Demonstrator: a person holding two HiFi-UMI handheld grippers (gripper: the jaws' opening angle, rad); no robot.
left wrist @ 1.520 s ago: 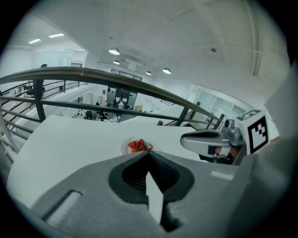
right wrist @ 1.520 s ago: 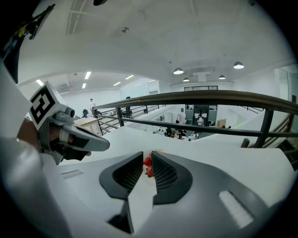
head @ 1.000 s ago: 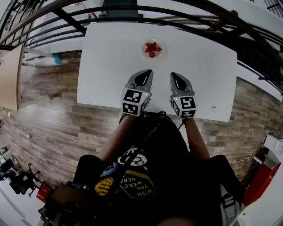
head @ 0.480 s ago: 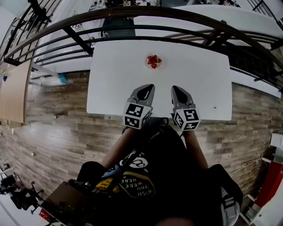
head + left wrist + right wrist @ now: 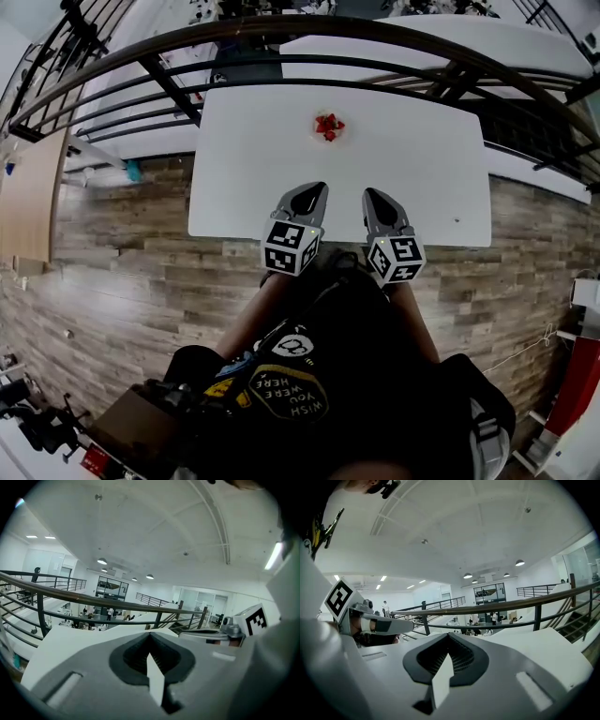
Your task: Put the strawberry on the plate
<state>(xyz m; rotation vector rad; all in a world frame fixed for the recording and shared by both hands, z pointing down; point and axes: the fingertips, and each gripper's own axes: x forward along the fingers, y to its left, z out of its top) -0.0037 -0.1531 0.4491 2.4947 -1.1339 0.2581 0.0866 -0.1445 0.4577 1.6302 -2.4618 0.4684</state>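
— Wood floor (image 5: 112, 262) is showing on both sides of a white table (image 5: 422, 178), and a black railing (image 5: 537, 618) is running past its far edge. Where are the strawberries sitting?

— The strawberries (image 5: 328, 125) are lying in a small red heap on the plate (image 5: 313, 128). It is resting near the far edge, about midway across the table.

— And the grippers?

— Both are hanging over the near part of the table, side by side with a gap between them, well apart from the plate. The left gripper (image 5: 315, 190) is pointing toward the far edge, and the right gripper (image 5: 372, 194) is doing the same.

— Are they gripping anything?

— No. In the left gripper view the jaws are pressing fully together with nothing between them. The right gripper view is showing the same: jaws together, empty.

— Who is carrying them?

— A person in a black shirt (image 5: 328, 366) is facing the table at its near edge, arms reaching forward. A marker cube (image 5: 289, 246) is sitting at the back of each gripper.
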